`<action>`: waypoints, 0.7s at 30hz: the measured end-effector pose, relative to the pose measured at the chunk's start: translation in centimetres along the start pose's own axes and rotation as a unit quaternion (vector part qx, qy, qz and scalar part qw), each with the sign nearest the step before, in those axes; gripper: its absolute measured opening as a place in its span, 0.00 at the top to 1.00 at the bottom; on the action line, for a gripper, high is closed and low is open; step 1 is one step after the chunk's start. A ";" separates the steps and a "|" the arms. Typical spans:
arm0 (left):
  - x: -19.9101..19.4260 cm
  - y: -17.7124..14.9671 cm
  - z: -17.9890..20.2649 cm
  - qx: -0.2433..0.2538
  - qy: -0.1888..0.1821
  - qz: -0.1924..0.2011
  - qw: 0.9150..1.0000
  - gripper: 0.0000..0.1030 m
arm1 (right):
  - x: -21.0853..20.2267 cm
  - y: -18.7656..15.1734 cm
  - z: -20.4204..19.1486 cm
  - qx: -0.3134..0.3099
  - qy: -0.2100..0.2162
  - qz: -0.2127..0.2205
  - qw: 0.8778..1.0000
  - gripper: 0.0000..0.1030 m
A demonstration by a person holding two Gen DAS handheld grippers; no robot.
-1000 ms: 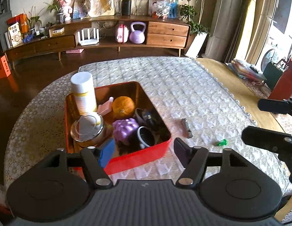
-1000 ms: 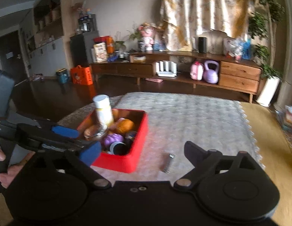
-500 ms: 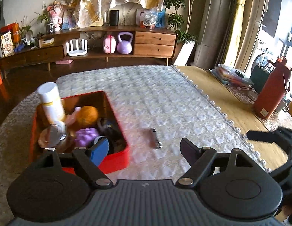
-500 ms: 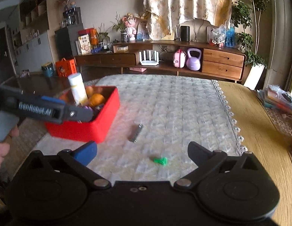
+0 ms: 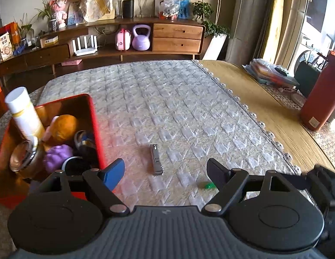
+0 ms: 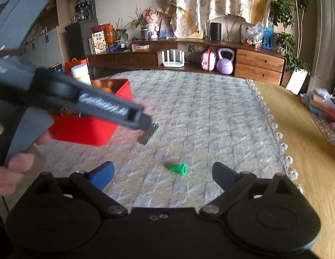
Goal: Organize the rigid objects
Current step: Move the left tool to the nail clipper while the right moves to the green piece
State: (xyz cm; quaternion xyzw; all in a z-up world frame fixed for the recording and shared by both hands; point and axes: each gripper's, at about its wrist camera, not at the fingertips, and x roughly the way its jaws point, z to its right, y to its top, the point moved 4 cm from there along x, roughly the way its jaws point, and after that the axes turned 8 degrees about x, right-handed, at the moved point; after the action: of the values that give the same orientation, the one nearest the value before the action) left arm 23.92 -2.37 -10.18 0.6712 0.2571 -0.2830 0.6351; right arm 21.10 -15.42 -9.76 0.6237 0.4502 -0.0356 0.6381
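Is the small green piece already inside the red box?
No, the green piece lies on the quilted cloth, apart from the red box.

White lettering on the grey left gripper (image 6: 143,123) body, motion-blurred, unreadable. Chinese characters on orange box (image 6: 99,42), too small.

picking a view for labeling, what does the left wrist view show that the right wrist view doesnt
Only the left wrist view looks down into the red box: orange ball, purple toy, and the red bottle at far right. Only the right wrist view shows the left tool's body from outside and the hand holding it. Both show the metal clip, green piece, white bottle, and the open right tool.
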 end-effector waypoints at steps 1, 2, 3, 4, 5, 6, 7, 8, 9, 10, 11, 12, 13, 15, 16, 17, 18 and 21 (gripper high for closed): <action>0.5 0.1 0.2 0.002 0.005 -0.001 1.000 0.19 | 0.3 -0.1 0.1 0.001 -0.001 -0.001 1.000 0.09; 1.0 0.3 0.3 0.002 0.009 -0.003 1.000 0.19 | 0.5 -0.2 0.3 0.002 -0.001 -0.002 1.000 0.11; 1.6 0.4 0.3 -0.002 0.009 -0.005 1.000 0.19 | 0.8 -0.3 0.4 0.004 -0.001 -0.003 1.000 0.12; 2.1 0.5 0.3 -0.006 0.008 -0.006 1.000 0.19 | 1.0 -0.4 0.5 0.006 0.000 -0.004 1.000 0.15; 2.6 0.7 0.2 -0.011 0.009 -0.008 1.000 0.19 | 1.3 -0.4 0.6 0.009 0.002 -0.007 1.000 0.19; 3.2 0.9 0.3 -0.013 0.011 -0.011 1.000 0.19 | 1.6 -0.4 0.8 0.013 0.005 -0.010 1.000 0.21; 3.7 0.9 0.3 -0.011 0.014 -0.012 1.000 0.19 | 1.9 -0.4 0.9 0.017 0.007 -0.013 1.000 0.23; 4.1 1.0 0.4 -0.009 0.018 -0.013 1.000 0.19 | 2.1 -0.4 1.0 0.019 0.007 -0.013 1.000 0.23; 4.6 1.1 0.5 -0.005 0.022 -0.015 1.000 0.19 | 2.3 -0.5 0.9 0.021 0.007 -0.013 1.000 0.24; 5.1 1.1 0.5 -0.003 0.024 -0.018 1.000 0.19 | 2.5 -0.6 1.0 0.023 0.007 -0.014 1.000 0.25; 5.4 1.1 0.5 -0.002 0.026 -0.020 0.999 0.19 | 2.6 -0.6 1.0 0.023 0.007 -0.013 1.000 0.26; 5.7 1.0 0.6 -0.001 0.027 -0.022 0.999 0.20 | 2.7 -0.6 1.0 0.022 0.007 -0.013 1.000 0.26; 6.1 1.0 0.6 0.001 0.029 -0.023 0.999 0.20 | 2.8 -0.6 1.0 0.021 0.007 -0.012 1.000 0.27; 6.7 1.0 0.6 0.001 0.033 -0.024 0.999 0.27 | 3.1 -0.6 0.9 0.019 0.005 -0.010 1.000 0.28; 7.0 1.0 0.6 0.001 0.032 -0.028 0.999 0.36 | 3.2 -0.6 0.8 0.016 0.004 -0.009 1.000 0.30; 7.3 0.9 0.5 0.001 0.031 -0.032 0.999 0.39 | 3.3 -0.6 0.8 0.013 0.002 -0.008 1.000 0.32; 7.6 0.9 0.5 0.000 0.030 -0.036 0.999 0.43 | 3.5 -0.6 0.7 0.010 0.001 -0.009 1.000 0.33; 8.2 0.5 0.3 -0.001 0.030 -0.041 0.999 0.51 | 4.0 -0.9 0.3 0.001 -0.005 -0.011 1.000 0.40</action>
State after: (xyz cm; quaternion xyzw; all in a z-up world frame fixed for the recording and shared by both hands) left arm 30.06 -2.79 -15.57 0.6677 0.3036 -0.2887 0.6154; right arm 23.09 -13.84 -12.92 0.6190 0.4537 -0.0462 0.6395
